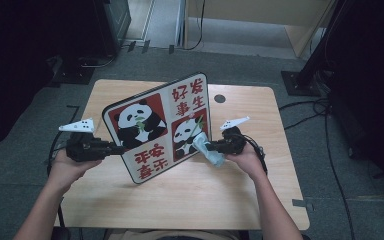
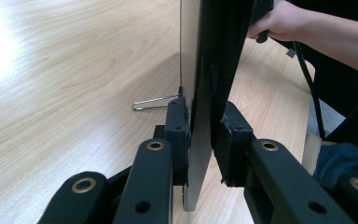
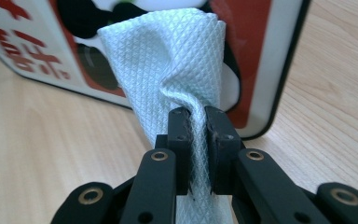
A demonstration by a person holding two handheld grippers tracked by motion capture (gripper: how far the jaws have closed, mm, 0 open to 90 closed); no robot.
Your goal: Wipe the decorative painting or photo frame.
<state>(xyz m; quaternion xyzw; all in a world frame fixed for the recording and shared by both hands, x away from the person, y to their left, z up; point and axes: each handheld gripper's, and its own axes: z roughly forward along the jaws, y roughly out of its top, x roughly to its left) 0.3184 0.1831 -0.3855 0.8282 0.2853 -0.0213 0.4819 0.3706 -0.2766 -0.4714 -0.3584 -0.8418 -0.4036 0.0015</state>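
Your desk (image 1: 190, 195) is pale wood, and standing tilted on it is the panda board (image 1: 157, 125), a flat panel with two panda pictures and red characters, its lower corner on the wood near the middle. Nothing here serves as a container. In the left gripper view the board (image 2: 200, 140) is seen edge-on, so its face is hidden, and its top is cut off by the frame. A thin wire stand (image 2: 151, 103) juts from its foot onto the desk. Your left tool (image 1: 111, 148) is clamped on the board's left edge, a pad on each face. Your right tool (image 1: 211, 146) is pinched tight on a pale blue cloth (image 1: 205, 149), whose quilted folds (image 3: 168, 60) lie against the lower right panda and cover part of it. The cloth's lower end runs out of the frame in the right gripper view. Both your forearms reach in from the near edge, hands level, tools pointing inward toward each other
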